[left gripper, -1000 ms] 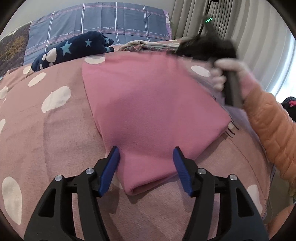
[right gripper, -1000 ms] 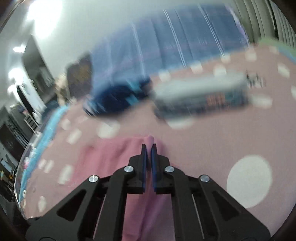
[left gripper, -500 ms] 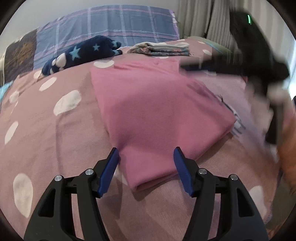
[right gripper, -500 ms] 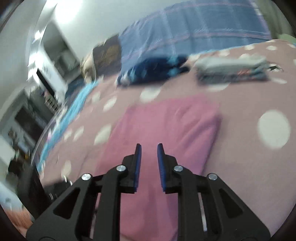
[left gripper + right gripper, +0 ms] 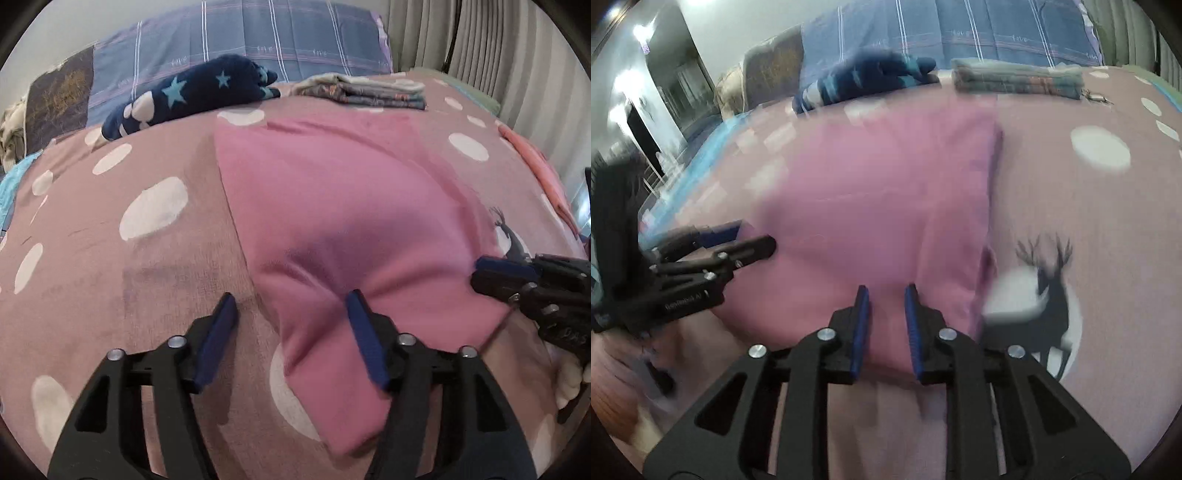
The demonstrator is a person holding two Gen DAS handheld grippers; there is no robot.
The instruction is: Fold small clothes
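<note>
- Pink garment [image 5: 343,206]: lies on the bed's spotted blanket [image 5: 110,280], already doubled into a thick rectangle with a rounded fold along its near edge. By my judgement at least one more fold remains before it can join the stack.
- Stack of folded clothes [image 5: 365,92]: sits near the pillows, well apart from the pink piece, so some items look finished.
- Dark star-patterned bundle [image 5: 192,92]: unfolded beside that stack, apparently still awaiting its turn.
- Left tongs [image 5: 291,339]: spread wide, straddling the garment's near corner, not pinching it.
- Right tongs [image 5: 886,325]: jaws narrowly parted after opening from a closed position, set over the near right edge, cloth between them, no clear pinch.
</note>
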